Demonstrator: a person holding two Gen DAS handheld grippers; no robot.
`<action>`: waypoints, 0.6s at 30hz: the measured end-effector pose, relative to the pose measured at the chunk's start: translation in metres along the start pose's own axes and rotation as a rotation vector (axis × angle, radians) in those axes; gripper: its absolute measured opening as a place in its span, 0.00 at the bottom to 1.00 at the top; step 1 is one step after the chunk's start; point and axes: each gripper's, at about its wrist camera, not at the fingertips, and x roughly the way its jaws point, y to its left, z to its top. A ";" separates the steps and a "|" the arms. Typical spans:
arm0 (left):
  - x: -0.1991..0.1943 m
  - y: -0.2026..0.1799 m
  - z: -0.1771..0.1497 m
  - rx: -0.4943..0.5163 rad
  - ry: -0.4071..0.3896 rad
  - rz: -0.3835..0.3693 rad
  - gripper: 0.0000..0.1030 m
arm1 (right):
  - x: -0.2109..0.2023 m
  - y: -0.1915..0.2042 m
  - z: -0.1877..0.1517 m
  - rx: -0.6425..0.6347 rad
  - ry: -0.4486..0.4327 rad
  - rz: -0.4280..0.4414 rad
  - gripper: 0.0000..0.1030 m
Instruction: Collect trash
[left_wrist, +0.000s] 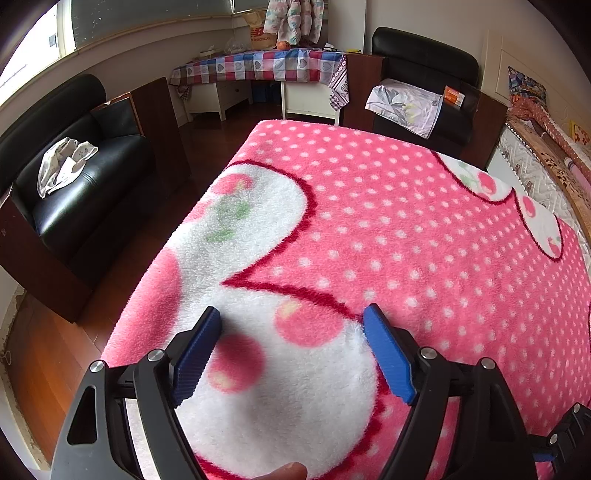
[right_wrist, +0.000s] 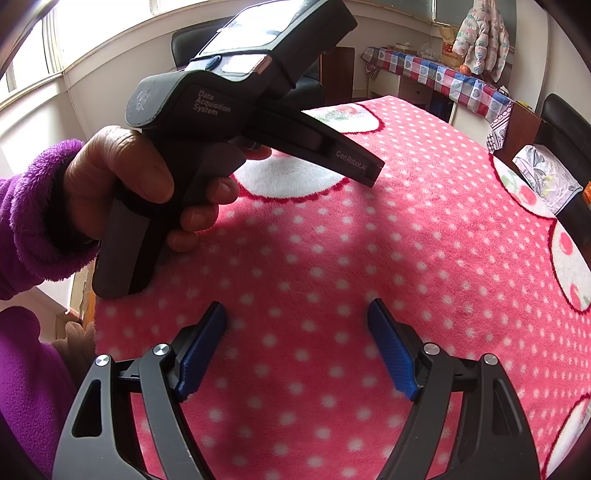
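Note:
Both grippers hang over a pink polka-dot fleece blanket (left_wrist: 406, 240) with white cherry patches. My left gripper (left_wrist: 292, 310) is open, its blue pads wide apart with only blanket between them. My right gripper (right_wrist: 297, 304) is open too, over plain dotted pink blanket (right_wrist: 424, 221). In the right wrist view a hand (right_wrist: 122, 177) in a purple fleece sleeve grips the black handle (right_wrist: 155, 206) of the left tool, up and to the left. No loose item lies on the visible blanket. A small orange box (left_wrist: 453, 96) lies on the far black armchair.
A black armchair (left_wrist: 74, 192) with a crumpled pale cloth (left_wrist: 62, 166) stands left, across wooden floor (left_wrist: 48, 362). Another armchair (left_wrist: 424, 66) with a folded floral cloth (left_wrist: 406, 105) is at the back right. A plaid-covered table (left_wrist: 258, 66) is behind. A bed edge (left_wrist: 535, 162) lies right.

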 end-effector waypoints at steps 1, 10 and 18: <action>0.000 0.000 0.000 0.000 0.000 0.000 0.76 | 0.000 0.000 0.000 0.000 0.000 0.000 0.77; 0.003 0.003 -0.001 -0.009 0.007 0.015 0.82 | 0.000 0.000 0.000 0.000 0.000 0.001 0.77; 0.006 0.011 -0.002 -0.022 0.013 0.016 0.87 | -0.001 0.001 0.000 0.000 0.001 0.002 0.77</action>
